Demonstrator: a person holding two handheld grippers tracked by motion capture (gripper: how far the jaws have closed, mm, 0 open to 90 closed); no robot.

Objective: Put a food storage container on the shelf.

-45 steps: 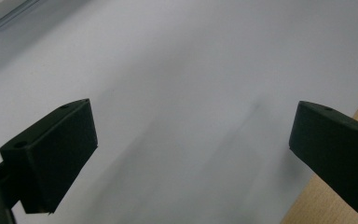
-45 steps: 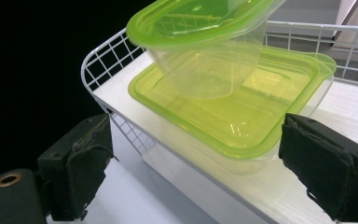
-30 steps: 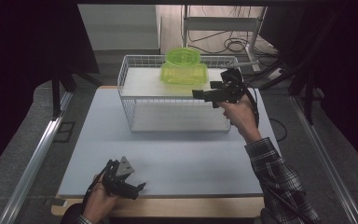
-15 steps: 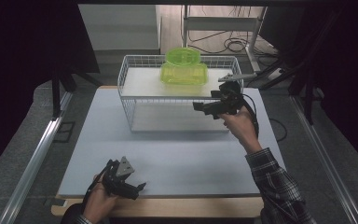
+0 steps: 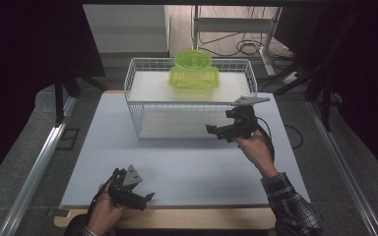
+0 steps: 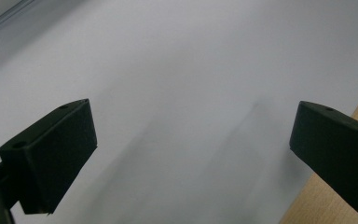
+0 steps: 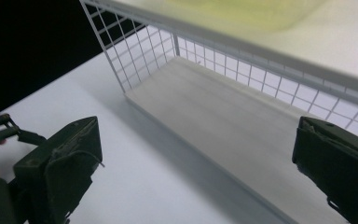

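The green container (image 5: 195,71) sits on the upper shelf of the white wire basket (image 5: 142,105), toward twelve o'clock on the table (image 5: 187,167) — a stable, raised perch with the mesh rim fencing it in. It is translucent lime plastic, a rounded bowl-like top over a squarer base, glossy and smooth; from the right gripper view it shows as a blurred yellow-green mass (image 7: 242,14) above the rail.

The right gripper (image 5: 221,132) hangs in the air at about three o'clock, just in front of the basket's near right corner, jaws spread wide with nothing between them. Empty and clear of the rack, it looks to be neither carrying nor placing anything.

The left gripper (image 5: 145,199) rests low at seven o'clock by the table's near edge, well apart from the basket, its jaws also wide and empty — probably parked out of the way.

The basket is thin white-coated wire in a square grid, with flat pale shelf boards. The table top is a matt, pale grey sheet over a light wooden edge.
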